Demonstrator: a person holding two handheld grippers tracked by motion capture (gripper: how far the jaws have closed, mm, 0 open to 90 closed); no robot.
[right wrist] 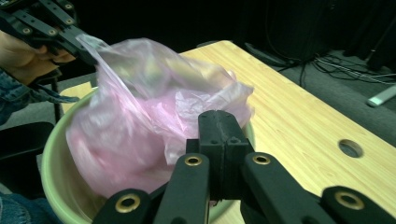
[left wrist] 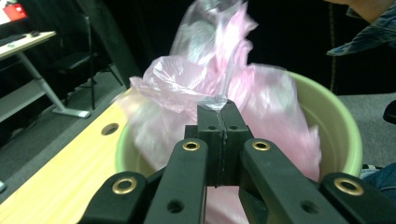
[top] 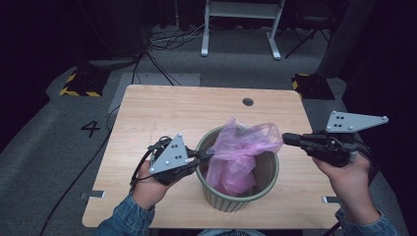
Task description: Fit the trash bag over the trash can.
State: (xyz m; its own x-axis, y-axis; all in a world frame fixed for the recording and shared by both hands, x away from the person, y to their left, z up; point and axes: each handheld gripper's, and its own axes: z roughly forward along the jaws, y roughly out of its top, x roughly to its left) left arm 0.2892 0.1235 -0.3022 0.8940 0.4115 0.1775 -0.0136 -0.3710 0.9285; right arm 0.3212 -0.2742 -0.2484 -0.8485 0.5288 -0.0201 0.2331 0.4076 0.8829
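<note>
1. Bag [top: 239, 152], pink plastic, is seated loosely inside the green bin [top: 268, 183] at table [top: 162, 110] centre-front.
2. Bag film is pinched at 9 o'clock by the left gripper [top: 209, 154], jaws clamped together on it.
3. Opposite edge at 3 o'clock is clamped by the right gripper [top: 285, 139].
4. Step judged: spreading the mouth open. Next: edges to be drawn outward, folded over the rim.

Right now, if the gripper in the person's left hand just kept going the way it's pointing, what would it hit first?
The left gripper is shut on a fold of the pink plastic bag. Going straight on, it would push into that bag first, then probably the far wall of the green bin.
</note>
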